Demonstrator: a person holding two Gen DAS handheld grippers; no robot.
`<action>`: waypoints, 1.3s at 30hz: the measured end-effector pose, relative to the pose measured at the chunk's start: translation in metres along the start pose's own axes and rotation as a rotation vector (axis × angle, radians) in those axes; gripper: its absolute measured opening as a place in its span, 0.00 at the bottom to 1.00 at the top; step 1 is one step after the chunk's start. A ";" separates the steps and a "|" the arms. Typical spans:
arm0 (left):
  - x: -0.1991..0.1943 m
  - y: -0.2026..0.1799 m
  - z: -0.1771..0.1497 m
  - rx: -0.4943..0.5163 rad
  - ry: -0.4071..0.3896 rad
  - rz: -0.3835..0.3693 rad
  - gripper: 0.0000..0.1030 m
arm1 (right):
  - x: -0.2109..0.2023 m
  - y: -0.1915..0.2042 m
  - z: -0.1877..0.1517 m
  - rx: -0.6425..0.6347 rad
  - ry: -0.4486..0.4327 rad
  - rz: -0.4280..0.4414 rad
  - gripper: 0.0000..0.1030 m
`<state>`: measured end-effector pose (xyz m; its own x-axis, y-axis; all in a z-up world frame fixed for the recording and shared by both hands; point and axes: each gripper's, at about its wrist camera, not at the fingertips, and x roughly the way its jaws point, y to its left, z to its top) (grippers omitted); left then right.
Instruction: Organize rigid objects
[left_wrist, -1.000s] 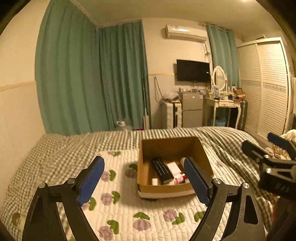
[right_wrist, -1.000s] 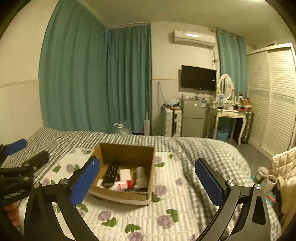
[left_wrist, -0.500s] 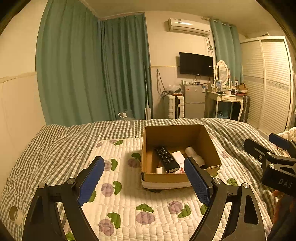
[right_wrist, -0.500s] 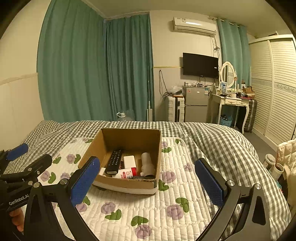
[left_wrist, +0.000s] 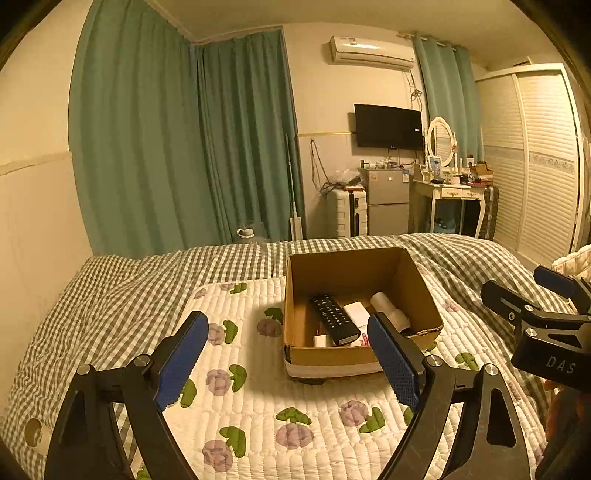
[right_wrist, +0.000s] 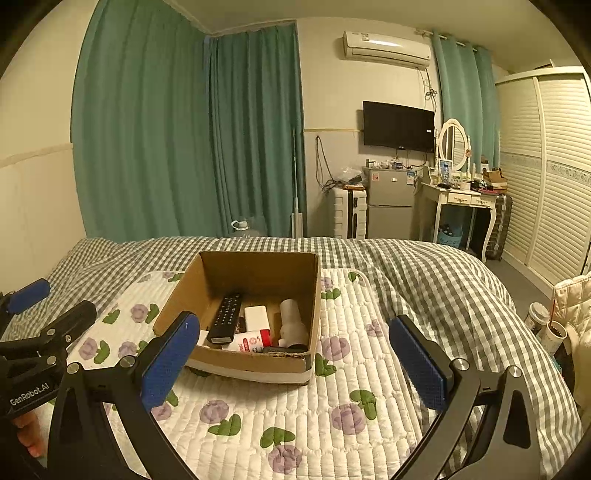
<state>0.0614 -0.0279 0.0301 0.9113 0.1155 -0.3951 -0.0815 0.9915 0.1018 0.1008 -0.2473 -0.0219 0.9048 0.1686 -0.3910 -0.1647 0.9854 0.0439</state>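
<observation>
An open cardboard box (left_wrist: 421, 295) (right_wrist: 312, 295) stands on the quilted flower mat on the bed. In it lie a black remote (left_wrist: 334, 319) (right_wrist: 225, 321), a small white box (left_wrist: 356, 310) (right_wrist: 256, 317), a white cylinder (left_wrist: 389, 312) (right_wrist: 291, 321), a red-and-white pack (right_wrist: 249, 341) and a small white adapter (left_wrist: 320, 340). My left gripper (left_wrist: 288, 360) is open and empty, held above the mat just in front of the box. My right gripper (right_wrist: 295, 363) is open and empty, in front of the box and a little to its right.
The quilted mat (right_wrist: 332, 417) lies on a green checked bedspread (right_wrist: 424, 273). A tape roll (left_wrist: 37, 435) lies at the bed's left edge. Cups (right_wrist: 550, 328) stand on the floor at the right. Fridge, dresser and wardrobe are beyond the bed.
Both grippers have risen and drawn slightly closer to the box, so more of its inside shows. Both stay open and empty. Nothing in the box has moved.
</observation>
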 end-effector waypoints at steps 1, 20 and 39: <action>0.000 0.000 0.000 -0.002 0.001 -0.002 0.87 | 0.000 0.000 -0.001 -0.001 0.001 -0.001 1.00; 0.007 0.002 0.002 0.016 0.062 0.025 0.87 | 0.003 0.000 -0.005 -0.003 0.007 0.001 1.00; 0.004 0.003 0.003 0.006 0.037 0.021 0.87 | 0.003 0.001 -0.006 -0.008 0.019 0.008 1.00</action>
<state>0.0662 -0.0249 0.0319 0.8940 0.1390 -0.4259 -0.0983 0.9883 0.1163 0.1013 -0.2462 -0.0290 0.8960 0.1756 -0.4079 -0.1748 0.9838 0.0394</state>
